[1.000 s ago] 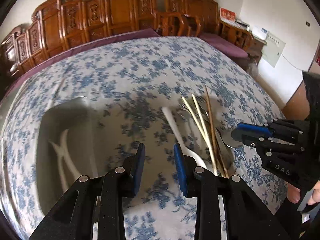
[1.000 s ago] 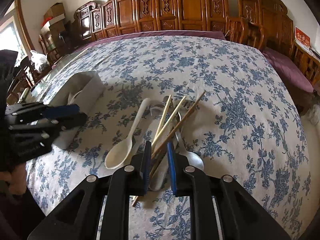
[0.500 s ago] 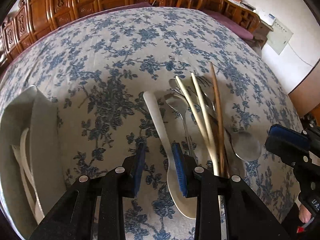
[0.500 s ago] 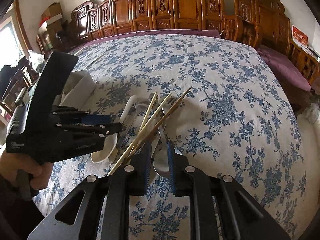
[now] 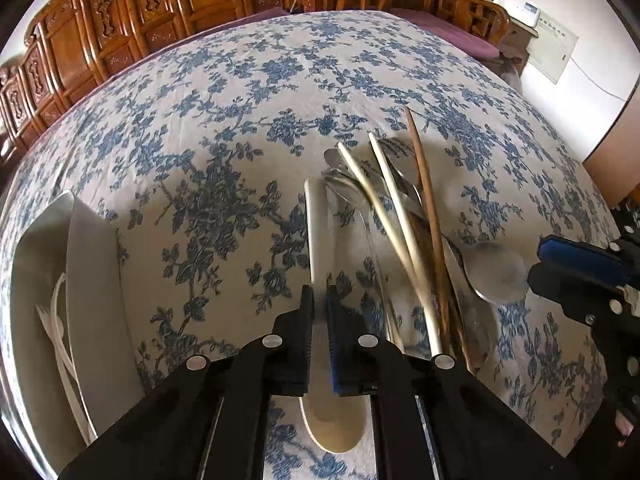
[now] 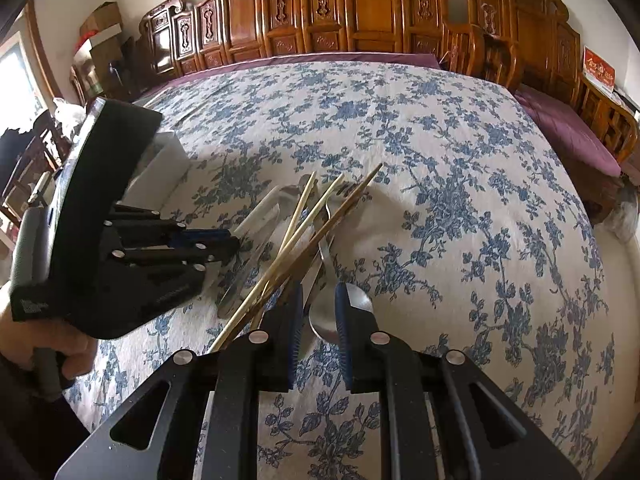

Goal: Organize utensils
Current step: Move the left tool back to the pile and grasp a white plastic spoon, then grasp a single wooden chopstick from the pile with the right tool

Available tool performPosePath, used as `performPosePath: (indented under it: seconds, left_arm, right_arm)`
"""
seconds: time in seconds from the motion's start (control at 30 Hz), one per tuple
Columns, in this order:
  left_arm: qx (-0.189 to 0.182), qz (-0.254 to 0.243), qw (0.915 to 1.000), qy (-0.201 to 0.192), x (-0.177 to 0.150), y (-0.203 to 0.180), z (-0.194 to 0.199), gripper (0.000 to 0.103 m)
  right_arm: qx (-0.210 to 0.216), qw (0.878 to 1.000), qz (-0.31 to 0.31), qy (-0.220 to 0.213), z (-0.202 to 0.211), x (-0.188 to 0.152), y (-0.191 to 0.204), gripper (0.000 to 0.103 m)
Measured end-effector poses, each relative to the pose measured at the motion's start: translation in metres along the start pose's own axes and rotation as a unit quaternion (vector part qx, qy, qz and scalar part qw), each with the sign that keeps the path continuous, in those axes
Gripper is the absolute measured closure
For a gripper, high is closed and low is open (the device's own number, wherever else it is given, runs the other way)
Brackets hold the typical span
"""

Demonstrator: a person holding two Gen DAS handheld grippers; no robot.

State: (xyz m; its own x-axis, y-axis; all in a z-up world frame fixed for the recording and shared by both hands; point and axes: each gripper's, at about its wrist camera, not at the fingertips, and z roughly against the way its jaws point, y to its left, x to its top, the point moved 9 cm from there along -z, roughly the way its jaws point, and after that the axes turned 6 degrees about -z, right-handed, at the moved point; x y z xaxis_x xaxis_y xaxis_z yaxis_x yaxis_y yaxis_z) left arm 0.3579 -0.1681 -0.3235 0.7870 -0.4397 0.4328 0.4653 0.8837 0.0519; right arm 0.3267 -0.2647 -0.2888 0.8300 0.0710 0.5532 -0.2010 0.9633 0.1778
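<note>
The left gripper [image 5: 319, 312] has its fingers clamped on the handle of the long white ceramic spoon [image 5: 318, 248], at lower centre of the left view, on the blue-floral-clothed counter [image 5: 240, 120]. The right gripper [image 6: 318, 308] has its fingers apart astride the steel spoon [image 6: 326, 320]. Pale bamboo chopsticks [image 6: 298, 224] cross the utensil pile. The white rectangular plastic tray [image 5: 92, 280] sits lower left.

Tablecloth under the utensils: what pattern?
Blue floral print on white tablecloth, clearest in the right wrist view.
</note>
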Motion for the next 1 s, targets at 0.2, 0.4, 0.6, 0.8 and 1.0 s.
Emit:
performPosePath:
  seconds: [0.2,0.4,0.6,0.8,1.0]
  left_arm:
    - [-0.005,0.009,0.9995,-0.029,-0.008,0.009,0.031,0.097]
    - [-0.012,0.012,0.9979,-0.062,-0.012,0.007,0.061,0.097]
    - [-0.025,0.013,0.9963,-0.081,-0.011,0.003,0.071,0.097]
    - [-0.031,0.015,0.9951,-0.092,-0.011,0.004,0.079,0.097]
    - [-0.034,0.017,0.9942,-0.100,-0.012,0.008,0.087,0.097]
  right_arm:
    - [0.008,1.000,-0.006,0.002,-0.004,0.001,0.008,0.085]
    - [0.022,0.999,-0.025,0.008,-0.015,0.010,0.015,0.085]
    - [0.024,0.998,-0.052,0.019,-0.031,0.019,0.013,0.085]
    - [-0.006,0.998,-0.056,0.040,-0.051,0.024,0.011,0.085]
    - [-0.035,0.996,-0.059,0.061,-0.063,0.022,0.010,0.088]
